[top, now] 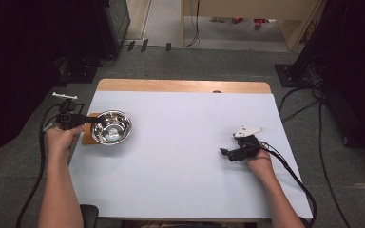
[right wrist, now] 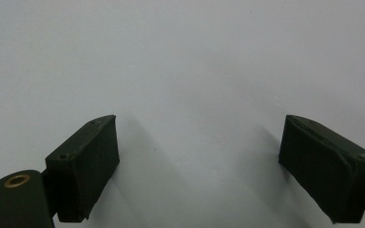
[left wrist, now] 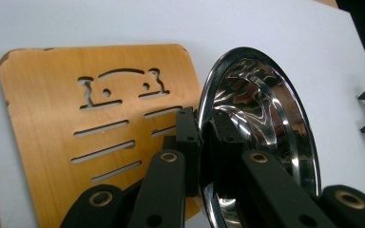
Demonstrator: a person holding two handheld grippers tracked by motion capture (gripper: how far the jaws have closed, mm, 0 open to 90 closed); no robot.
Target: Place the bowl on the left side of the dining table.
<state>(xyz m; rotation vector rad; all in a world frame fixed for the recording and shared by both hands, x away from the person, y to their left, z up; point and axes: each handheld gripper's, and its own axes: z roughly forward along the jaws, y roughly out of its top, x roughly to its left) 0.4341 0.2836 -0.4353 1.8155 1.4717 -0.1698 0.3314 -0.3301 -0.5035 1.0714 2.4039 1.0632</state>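
A shiny steel bowl [top: 111, 127] sits at the table's left side, over a thin wooden board [top: 87, 137] with cut-out slots. My left gripper [top: 93, 120] is shut on the bowl's left rim. In the left gripper view its jaws pinch the bowl's rim [left wrist: 204, 123], and the wooden board [left wrist: 66, 123] lies flat behind it. At the right of the table my right gripper [top: 224, 153] rests low and points left. In the right gripper view its jaws [right wrist: 199, 166] stand wide open over bare white table, with nothing between them.
The white table sheet [top: 180, 156] spans most of the tabletop, with a wooden strip [top: 180, 86] along the far edge. Cables [top: 294, 175] trail from both grippers off the table sides. Dark equipment stands on the floor to the left and right.
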